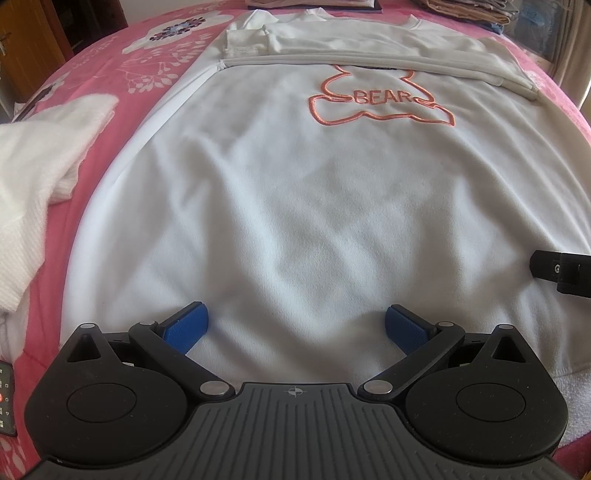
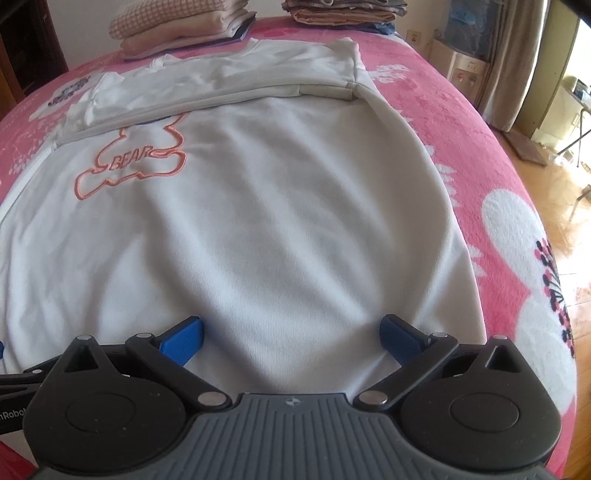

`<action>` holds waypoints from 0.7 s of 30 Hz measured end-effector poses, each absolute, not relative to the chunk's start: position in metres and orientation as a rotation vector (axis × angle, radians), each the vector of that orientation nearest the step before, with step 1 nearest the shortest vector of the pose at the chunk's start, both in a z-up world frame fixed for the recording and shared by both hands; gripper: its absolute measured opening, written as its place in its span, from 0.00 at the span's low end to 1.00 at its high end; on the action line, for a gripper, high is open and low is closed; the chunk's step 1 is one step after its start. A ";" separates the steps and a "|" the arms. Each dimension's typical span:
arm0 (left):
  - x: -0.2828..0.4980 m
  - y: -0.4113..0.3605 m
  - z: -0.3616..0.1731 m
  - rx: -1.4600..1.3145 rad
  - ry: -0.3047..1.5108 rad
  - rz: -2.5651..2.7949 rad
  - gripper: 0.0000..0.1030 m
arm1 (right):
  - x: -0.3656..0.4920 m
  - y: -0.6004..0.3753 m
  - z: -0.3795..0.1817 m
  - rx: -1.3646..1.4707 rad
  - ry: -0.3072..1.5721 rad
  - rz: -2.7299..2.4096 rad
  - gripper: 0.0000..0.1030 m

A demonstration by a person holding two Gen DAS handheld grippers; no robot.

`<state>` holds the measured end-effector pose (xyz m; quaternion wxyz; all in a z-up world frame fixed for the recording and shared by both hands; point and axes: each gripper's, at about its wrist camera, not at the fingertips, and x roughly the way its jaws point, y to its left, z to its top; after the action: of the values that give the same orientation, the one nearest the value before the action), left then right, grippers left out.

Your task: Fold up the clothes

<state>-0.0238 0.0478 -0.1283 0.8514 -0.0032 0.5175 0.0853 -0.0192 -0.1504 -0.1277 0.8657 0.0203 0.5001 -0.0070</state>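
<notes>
Here, the items as laid out:
Sweatshirt (image 1: 295, 206): one, white, spread flat on the bed, an orange bear outline (image 1: 380, 99) on the chest, both sleeves folded across the top.
Bedspread (image 1: 122, 88): one, pink with white flowers, bare strips along both sides of the sweatshirt.
Left gripper (image 1: 295, 325): blue fingers spread wide, holding nothing, low over the sweatshirt near its bottom edge.
Right gripper (image 2: 291, 334): fingers likewise wide apart and empty, over the same near edge.
Folded piles: two at the far end (image 2: 184, 29) (image 2: 343, 11).
White cloth (image 1: 40, 155): one, lying left of the sweatshirt.
</notes>
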 end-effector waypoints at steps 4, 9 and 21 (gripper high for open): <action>-0.024 0.048 -0.128 -0.007 1.088 0.179 1.00 | -0.020 -0.150 -0.128 0.034 1.040 -0.016 1.00; -0.024 0.049 -0.129 -0.006 1.086 0.179 1.00 | -0.020 -0.148 -0.127 -0.016 1.032 0.010 1.00; -0.025 0.049 -0.129 -0.011 1.078 0.177 1.00 | -0.026 -0.128 -0.110 -0.172 0.900 0.045 1.00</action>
<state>-0.0254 0.0492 -0.1295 0.8544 -0.0051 0.5127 0.0840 -0.0256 -0.1279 -0.1100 0.8967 -0.0832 0.4343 0.0219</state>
